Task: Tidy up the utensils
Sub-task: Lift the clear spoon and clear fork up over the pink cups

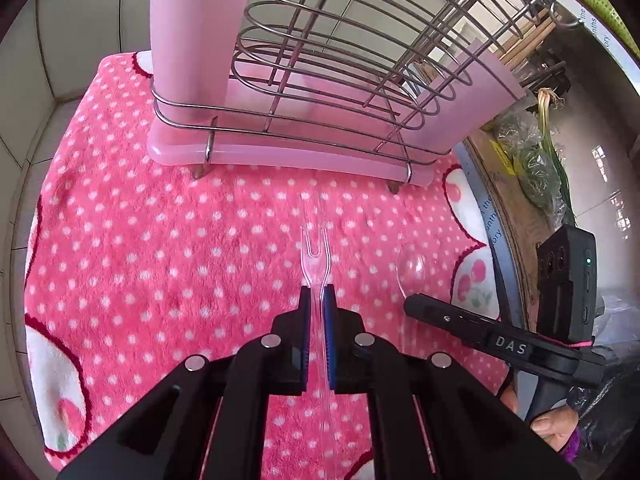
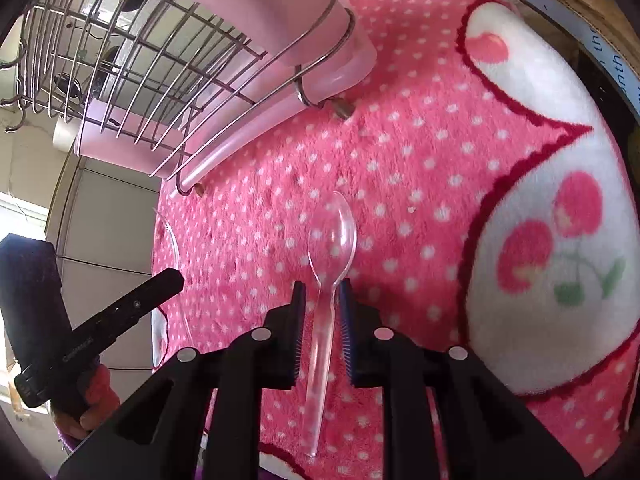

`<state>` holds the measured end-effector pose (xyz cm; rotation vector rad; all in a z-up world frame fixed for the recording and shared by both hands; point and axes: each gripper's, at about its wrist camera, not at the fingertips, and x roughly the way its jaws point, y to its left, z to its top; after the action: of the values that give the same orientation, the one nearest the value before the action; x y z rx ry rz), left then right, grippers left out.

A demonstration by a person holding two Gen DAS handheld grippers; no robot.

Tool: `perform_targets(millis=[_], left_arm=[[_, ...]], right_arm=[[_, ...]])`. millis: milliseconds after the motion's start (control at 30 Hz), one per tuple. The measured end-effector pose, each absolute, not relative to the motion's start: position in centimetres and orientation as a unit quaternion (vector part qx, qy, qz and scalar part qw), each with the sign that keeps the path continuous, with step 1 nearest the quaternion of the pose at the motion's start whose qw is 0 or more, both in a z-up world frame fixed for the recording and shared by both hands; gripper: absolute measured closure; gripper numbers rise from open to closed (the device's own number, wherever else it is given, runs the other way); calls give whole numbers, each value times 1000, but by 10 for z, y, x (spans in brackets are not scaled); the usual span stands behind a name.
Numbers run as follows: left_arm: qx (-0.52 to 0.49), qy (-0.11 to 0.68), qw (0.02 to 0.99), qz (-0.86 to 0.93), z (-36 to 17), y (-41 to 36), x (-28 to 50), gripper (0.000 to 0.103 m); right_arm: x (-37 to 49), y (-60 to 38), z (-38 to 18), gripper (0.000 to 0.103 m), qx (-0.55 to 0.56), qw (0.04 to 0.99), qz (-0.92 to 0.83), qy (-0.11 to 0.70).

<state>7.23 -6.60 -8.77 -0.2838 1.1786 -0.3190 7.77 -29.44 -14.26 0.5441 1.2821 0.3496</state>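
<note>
A clear plastic fork [image 1: 315, 256] sticks out of my left gripper [image 1: 317, 292], which is shut on its handle, tines pointing toward the rack. A clear plastic spoon [image 2: 334, 236] lies on the pink dotted cloth [image 2: 400, 160], bowl away from me. My right gripper [image 2: 321, 286] straddles the spoon's handle with a small gap on each side, so it is open. In the left wrist view the spoon [image 1: 410, 270] shows to the right of the fork, with the right gripper [image 1: 416, 304] over its handle.
A wire utensil rack [image 1: 320, 80] on a pink plastic tray [image 1: 280, 156] stands at the far side of the cloth [image 1: 160, 240]. A cardboard box edge [image 1: 516, 208] and bagged greens [image 1: 536, 168] lie to the right. A tiled wall [image 1: 60, 60] is at left.
</note>
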Motion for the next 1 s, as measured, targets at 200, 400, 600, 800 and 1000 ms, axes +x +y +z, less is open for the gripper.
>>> perform_targets(millis=[200,400,600,800,1000], left_arm=[[-141,542,813,-157,-81,-49,67,98],[-140,524,826,-154,-71,-38,60,98],[-132,497,845,-149,-59,-28,54,98],[-149,463,861,-149,-41,-20,47,98],[-154,411,887,-141,-13,-8,38,98]], right_arm=[[83,-277,-143,86,214,765,143,590],[82,-271,-145,94,209,785,144,565],[72,-273,-133,98,222,804,167,527],[59,-274,-99,98,221,832,194,470],[46,-274,-56,98,212,865,216,400]])
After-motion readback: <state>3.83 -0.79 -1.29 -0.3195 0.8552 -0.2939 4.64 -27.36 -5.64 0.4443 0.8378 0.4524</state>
